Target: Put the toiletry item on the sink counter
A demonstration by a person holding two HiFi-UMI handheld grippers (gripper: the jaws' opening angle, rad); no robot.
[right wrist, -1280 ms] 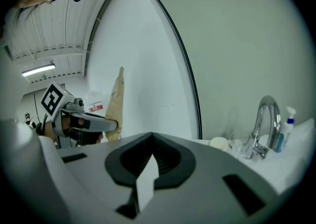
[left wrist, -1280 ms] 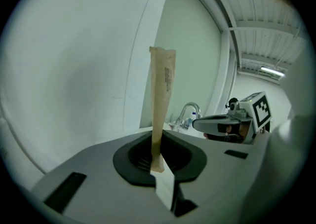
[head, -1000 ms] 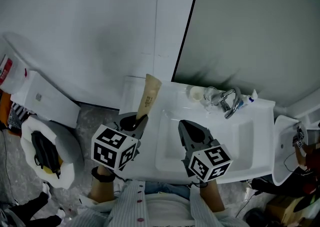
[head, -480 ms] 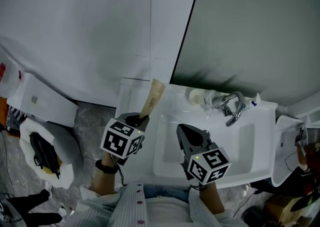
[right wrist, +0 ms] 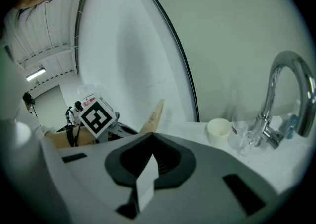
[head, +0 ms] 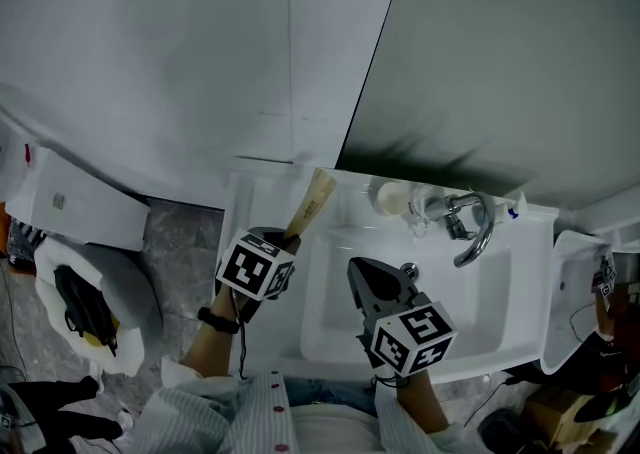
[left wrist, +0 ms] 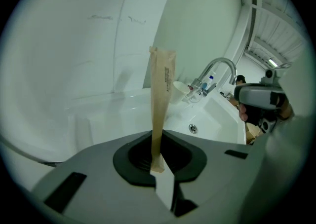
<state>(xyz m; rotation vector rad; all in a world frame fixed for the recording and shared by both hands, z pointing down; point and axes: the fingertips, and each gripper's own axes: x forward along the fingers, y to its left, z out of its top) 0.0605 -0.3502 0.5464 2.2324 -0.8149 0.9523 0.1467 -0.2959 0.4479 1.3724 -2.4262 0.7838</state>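
Observation:
The toiletry item is a long flat tan paper packet point(head: 309, 205). My left gripper point(head: 281, 239) is shut on its lower end and holds it upright, leaning a little right, over the left strip of the white sink counter point(head: 258, 192). In the left gripper view the packet point(left wrist: 161, 90) rises from between the jaws of my left gripper point(left wrist: 155, 163). My right gripper point(head: 362, 272) hangs over the basin point(head: 335, 317), shut and holding nothing. From the right gripper view the packet point(right wrist: 154, 114) shows beyond my right gripper point(right wrist: 148, 164).
A chrome faucet point(head: 478, 229) stands at the counter's back, with a white cup point(head: 392, 198) and a clear glass point(head: 421, 208) to its left. A mirror point(head: 500, 62) rises behind. A toilet point(head: 95, 292) with a black thing on it sits at the far left.
My left gripper has carried the packet a little right and farther back along the counter's left side. The right gripper has barely shifted over the basin.

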